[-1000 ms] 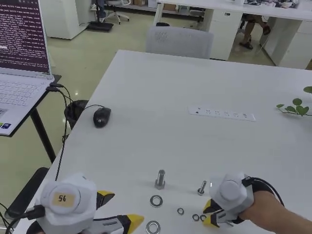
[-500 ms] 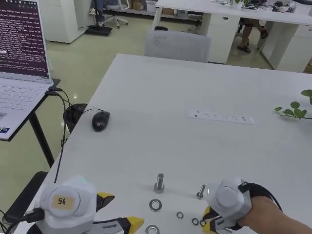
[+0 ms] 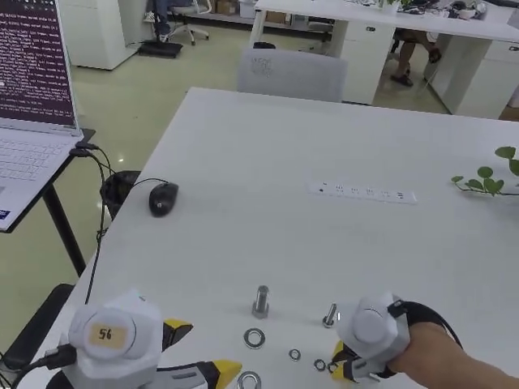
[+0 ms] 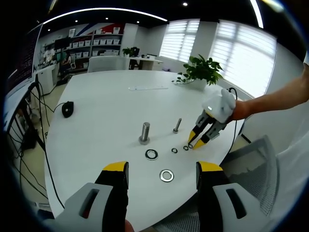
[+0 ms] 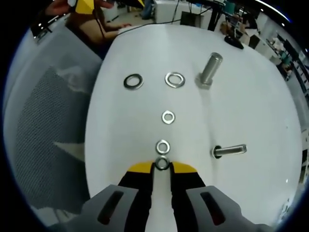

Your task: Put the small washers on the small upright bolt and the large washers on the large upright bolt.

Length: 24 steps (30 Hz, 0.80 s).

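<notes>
The left hand-held gripper [image 4: 162,168] is held wide and empty. The right hand-held gripper [image 5: 162,167] is narrowed on a small washer [image 5: 161,163] lying on the bench [image 5: 270,96], short of the small bolt [image 5: 231,150]. The thin edge may slip free, or the next washer [image 5: 162,145] may be knocked. Compared with the earlier frame, this gripper has been brought onto the washers.

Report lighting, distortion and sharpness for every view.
Head view: even daylight, sharp, faint shadows; the large silver steel washer sits at the bottom edge. Left gripper view: fisheye bows the white table, windows glare bright. Right gripper view: same bowing; the small silver washer at the jaw tips is sharp.
</notes>
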Each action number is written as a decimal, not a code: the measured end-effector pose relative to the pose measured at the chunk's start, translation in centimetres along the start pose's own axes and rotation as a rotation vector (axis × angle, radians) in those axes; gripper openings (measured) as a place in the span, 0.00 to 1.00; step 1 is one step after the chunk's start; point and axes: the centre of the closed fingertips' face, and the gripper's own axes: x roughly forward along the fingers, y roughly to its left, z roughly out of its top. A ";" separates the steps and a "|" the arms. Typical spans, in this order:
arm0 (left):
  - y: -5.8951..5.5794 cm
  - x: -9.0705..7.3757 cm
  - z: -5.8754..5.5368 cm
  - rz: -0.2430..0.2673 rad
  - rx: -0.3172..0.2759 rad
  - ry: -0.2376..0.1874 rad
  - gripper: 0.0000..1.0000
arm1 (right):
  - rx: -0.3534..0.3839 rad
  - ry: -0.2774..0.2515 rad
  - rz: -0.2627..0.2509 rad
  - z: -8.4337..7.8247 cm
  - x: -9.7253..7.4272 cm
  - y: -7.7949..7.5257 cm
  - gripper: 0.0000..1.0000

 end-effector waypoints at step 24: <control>0.7 -0.5 0.0 0.018 -0.006 0.000 0.56 | -0.382 0.082 0.160 -0.2 0.0 0.4 0.19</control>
